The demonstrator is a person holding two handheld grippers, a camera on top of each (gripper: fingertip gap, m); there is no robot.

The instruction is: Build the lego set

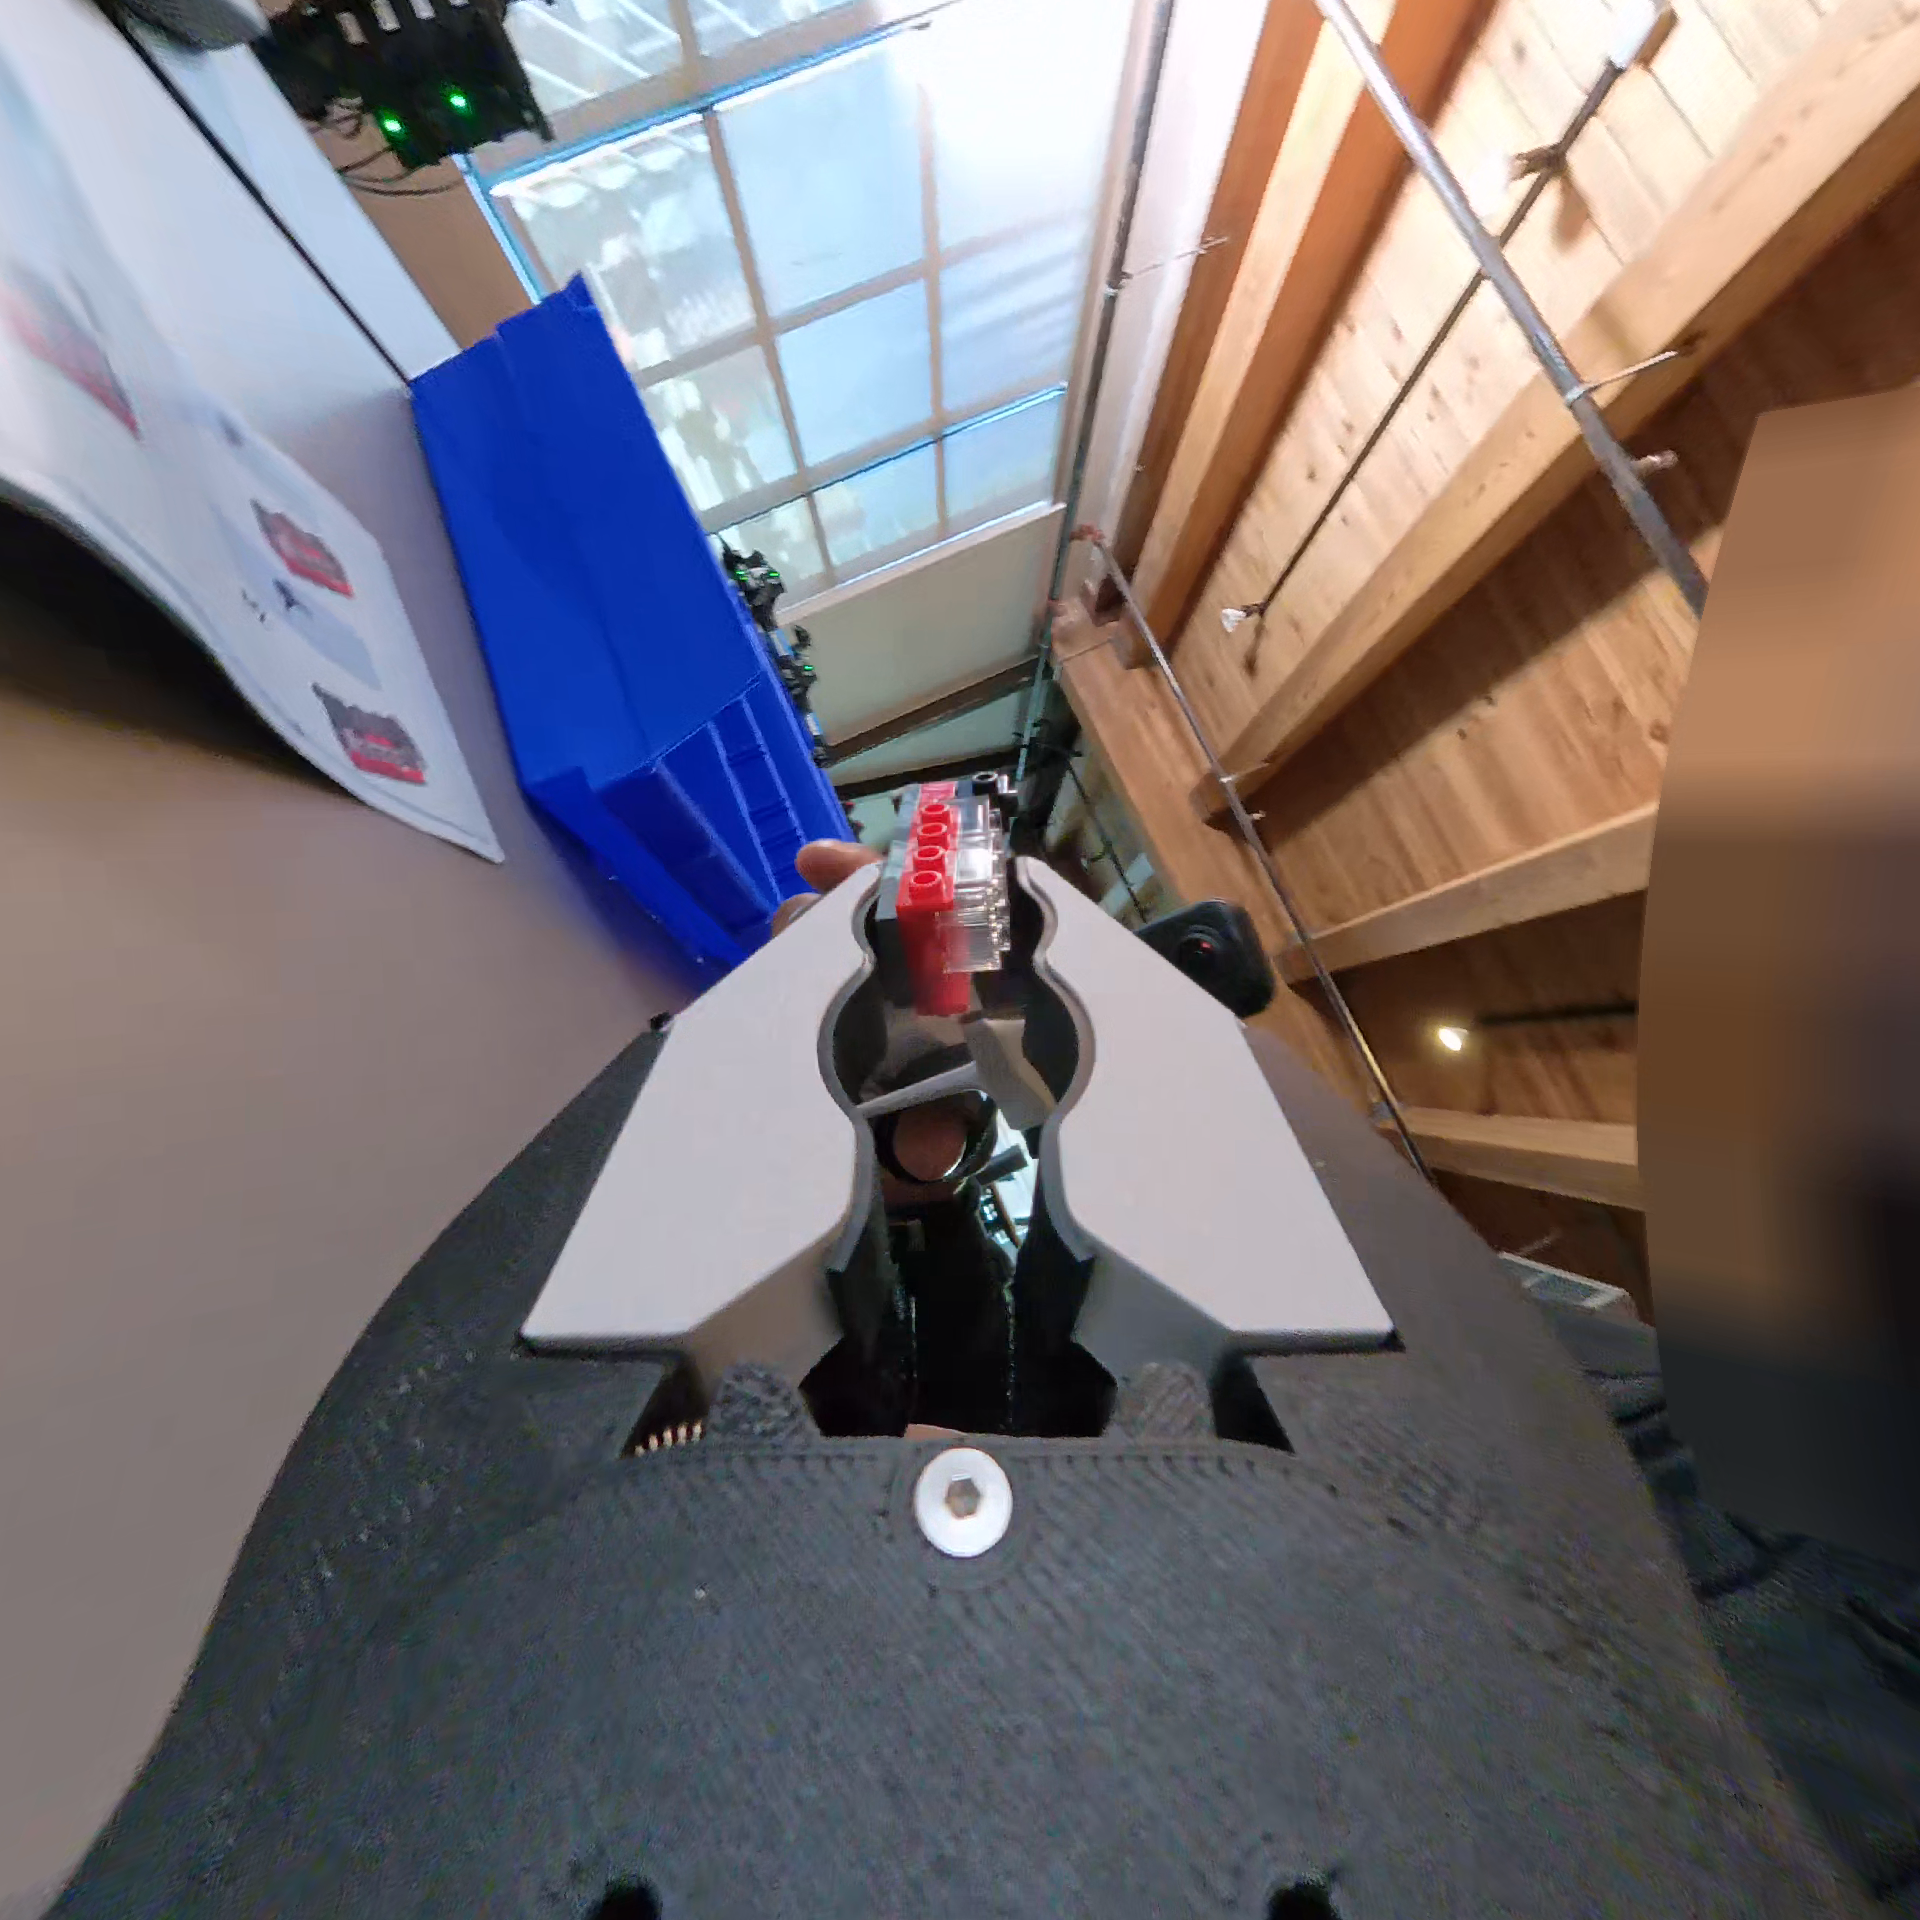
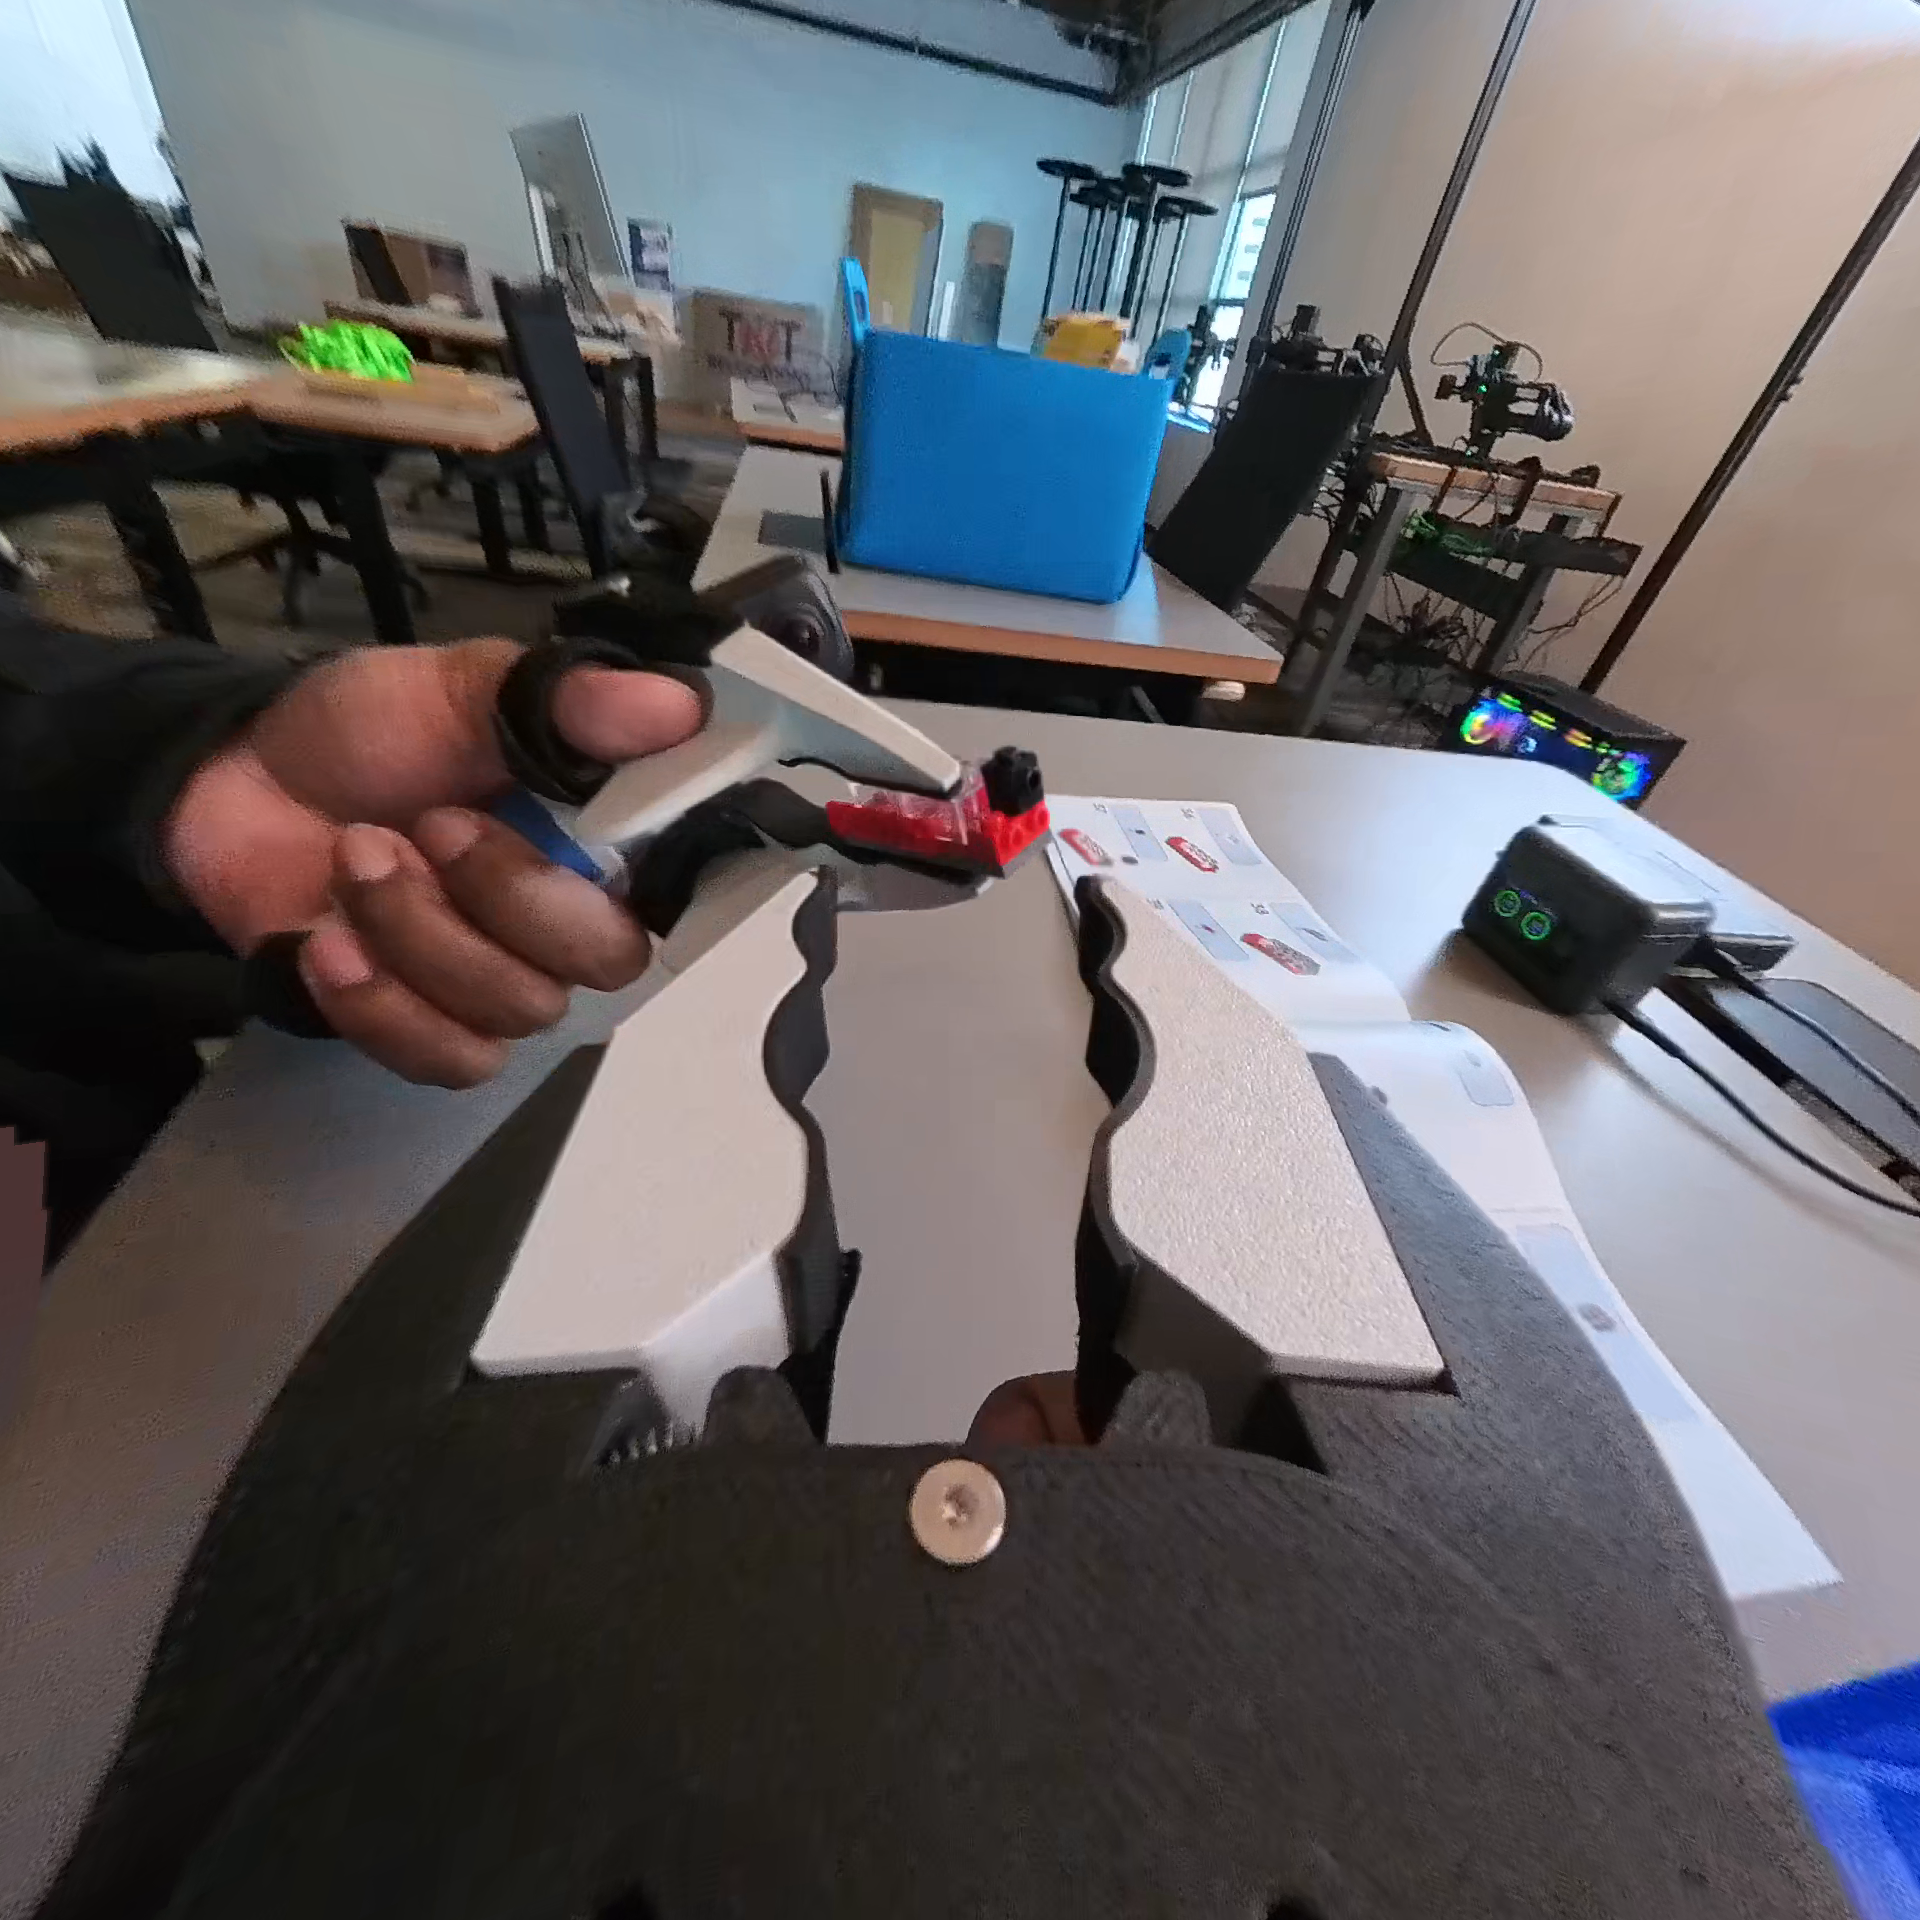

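Above the grey worktop (image 2: 1558, 1351), the left gripper (image 1: 948, 883) clamps the lego build (image 1: 940, 914).
Studded red bricks, clear glossy pieces and a black block; its long axis points toward 2 o'clock in the right wrist view. The right gripper (image 2: 951, 894), matte white fingers, gapes empty; the instruction booklet (image 2: 1299, 966) lies at 3 o'clock.

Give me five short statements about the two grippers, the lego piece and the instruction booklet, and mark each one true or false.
1. The left gripper is shut on the lego assembly. True.
2. The right gripper holds a brick. False: its fingers stand apart with nothing between them.
3. The lego assembly has red and clear bricks. True.
4. The instruction booklet is closed. False: it lies open on the table.
5. The lego assembly rests on the table. False: it is held up in the air above it.
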